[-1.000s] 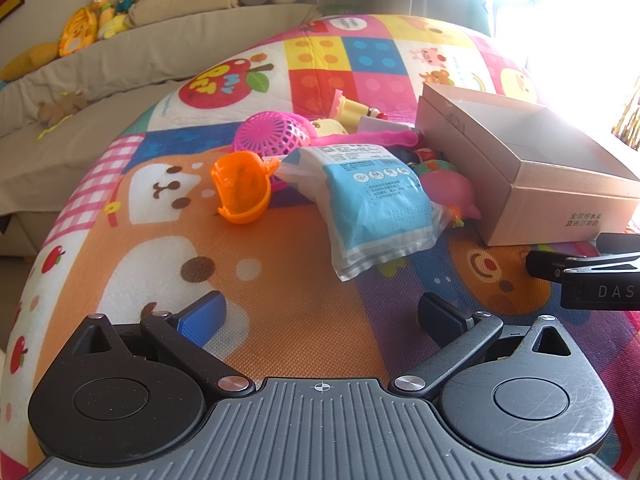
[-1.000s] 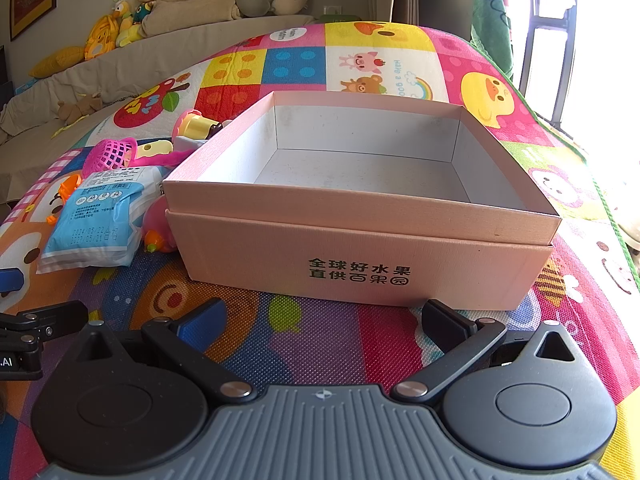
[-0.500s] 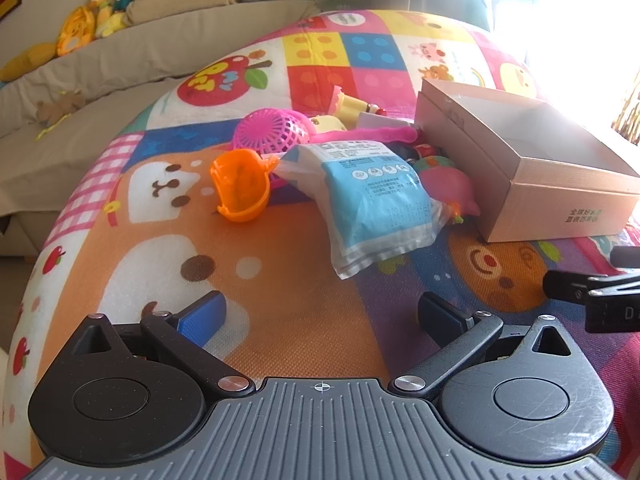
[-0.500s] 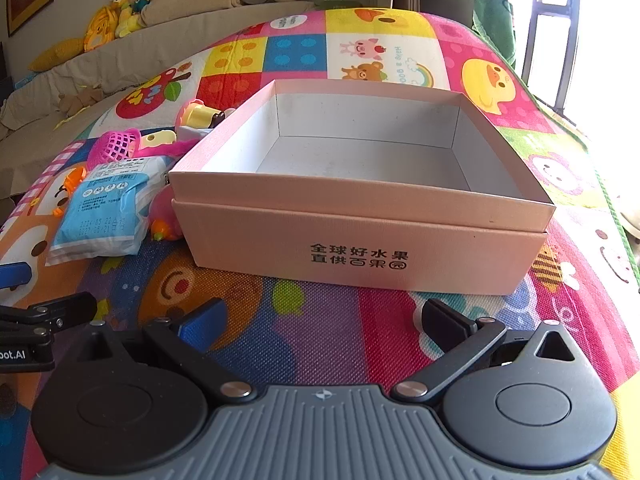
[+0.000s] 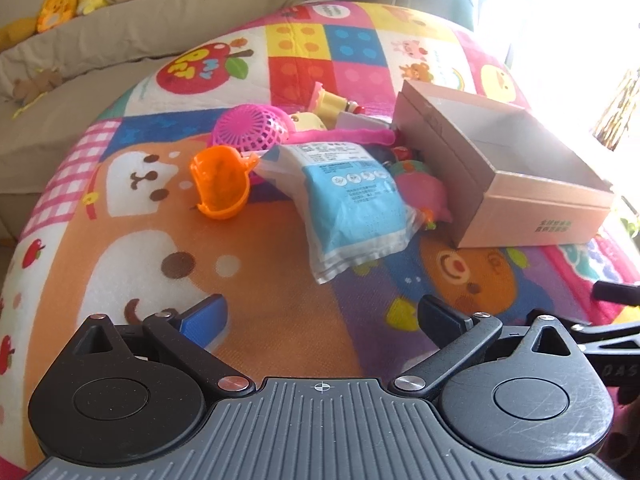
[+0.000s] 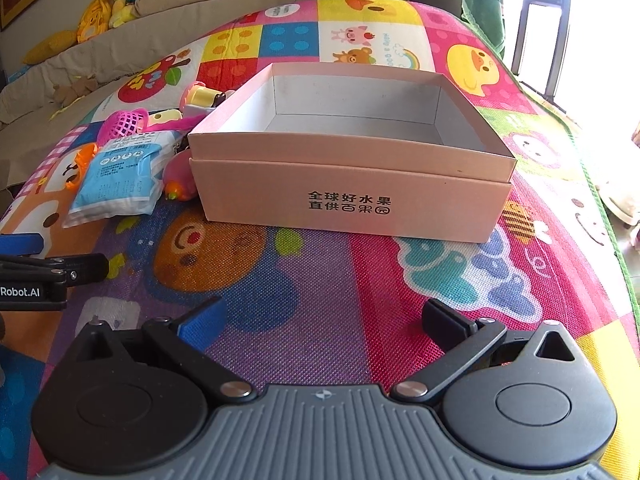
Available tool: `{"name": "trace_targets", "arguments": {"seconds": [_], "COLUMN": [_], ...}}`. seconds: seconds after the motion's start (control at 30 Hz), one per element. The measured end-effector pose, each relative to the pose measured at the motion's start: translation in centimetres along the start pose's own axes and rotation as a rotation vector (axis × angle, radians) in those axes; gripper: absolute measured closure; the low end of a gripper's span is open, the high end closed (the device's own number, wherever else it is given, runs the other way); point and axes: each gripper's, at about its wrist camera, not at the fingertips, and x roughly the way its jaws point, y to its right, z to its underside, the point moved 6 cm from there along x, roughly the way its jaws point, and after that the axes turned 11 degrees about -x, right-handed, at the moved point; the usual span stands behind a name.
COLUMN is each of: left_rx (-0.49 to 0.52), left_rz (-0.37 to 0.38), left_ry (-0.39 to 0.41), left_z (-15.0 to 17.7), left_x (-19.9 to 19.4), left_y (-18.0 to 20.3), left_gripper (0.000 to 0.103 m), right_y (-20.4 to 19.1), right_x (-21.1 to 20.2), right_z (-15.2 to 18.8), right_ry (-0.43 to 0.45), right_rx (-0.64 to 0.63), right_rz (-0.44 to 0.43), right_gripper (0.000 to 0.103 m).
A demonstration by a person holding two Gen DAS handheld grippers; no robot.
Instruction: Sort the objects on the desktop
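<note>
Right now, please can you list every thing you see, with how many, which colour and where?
box: 1, pink, empty, on mat
packet: 1, blue and white, left of box
scoop: 1, orange, left of packet
mesh basket: 1, magenta, behind packet
soft toy: 1, pink, between packet and box
play mat: 1, many colours, under everything
plush toys: several, mostly yellow, on sofa behind
left tool: 1, black, open
right tool: 1, black, open

Bare play mat [image 5: 280, 280] across the lower centre of the left view, toy pile topped by blue packet [image 5: 352, 208] blocking mid-frame, pink box [image 6: 352, 184] filling the right view's centre, its inside [image 6: 352, 124] free, open mat before it.
</note>
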Motion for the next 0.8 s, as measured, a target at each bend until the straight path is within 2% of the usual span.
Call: {"name": "trace_targets", "arguments": {"seconds": [0.1, 0.23, 0.4, 0.47, 0.53, 0.57, 0.63, 0.7, 0.73, 0.77, 0.8], "left_rx": [-0.034, -0.008, 0.035, 0.054, 0.046, 0.036, 0.029, 0.031, 0.036, 0.044, 0.050], "left_rz": [0.038, -0.038, -0.099, -0.115, -0.108, -0.087, -0.047, -0.034, -0.039, -0.047, -0.053], "left_ry": [0.017, 0.063, 0.078, 0.105, 0.127, 0.134, 0.133, 0.140, 0.142, 0.145, 0.147], "left_z": [-1.6, -3.7, -4.0, -3.9, -4.0, -4.1, -4.3, -4.5, -4.5, -4.5, -4.4], "left_x": [0.4, 2.4, 3.7, 3.2, 2.7, 2.3, 2.0, 1.9, 1.9, 1.8, 1.6], "left_y": [1.0, 1.9, 0.9, 0.1, -0.7, -1.0, -1.2, -1.2, -1.2, -1.2, -1.3], "left_gripper": [0.000, 0.000, 0.000, 0.000, 0.002, 0.004, 0.026, 0.037, 0.043, 0.045, 0.046], "right_y": [0.1, 0.1, -0.2, -0.8, -1.4, -1.8, -2.9, -4.3, -5.1, -5.9, -7.1], "right_x": [-0.2, -0.3, -0.7, -1.2, -2.1, -2.4, -3.2, -3.8, -3.9, -3.8, -3.6], "right_z": [0.1, 0.1, -0.1, -0.5, -1.3, -1.8, -3.0, -4.1, -4.6, -5.0, -5.4], "right_ry": [0.008, 0.012, 0.019, 0.050, 0.110, 0.140, 0.210, 0.274, 0.295, 0.303, 0.300], "right_rx": [0.004, -0.005, -0.043, -0.091, -0.149, -0.178, -0.252, -0.314, -0.344, -0.371, -0.421], "right_rz": [-0.002, -0.001, -0.053, -0.062, -0.036, -0.024, 0.004, 0.017, 0.019, 0.018, 0.021], "right_gripper": [0.000, 0.000, 0.000, 0.000, 0.000, 0.000, 0.000, 0.000, 0.003, 0.014, 0.020]}}
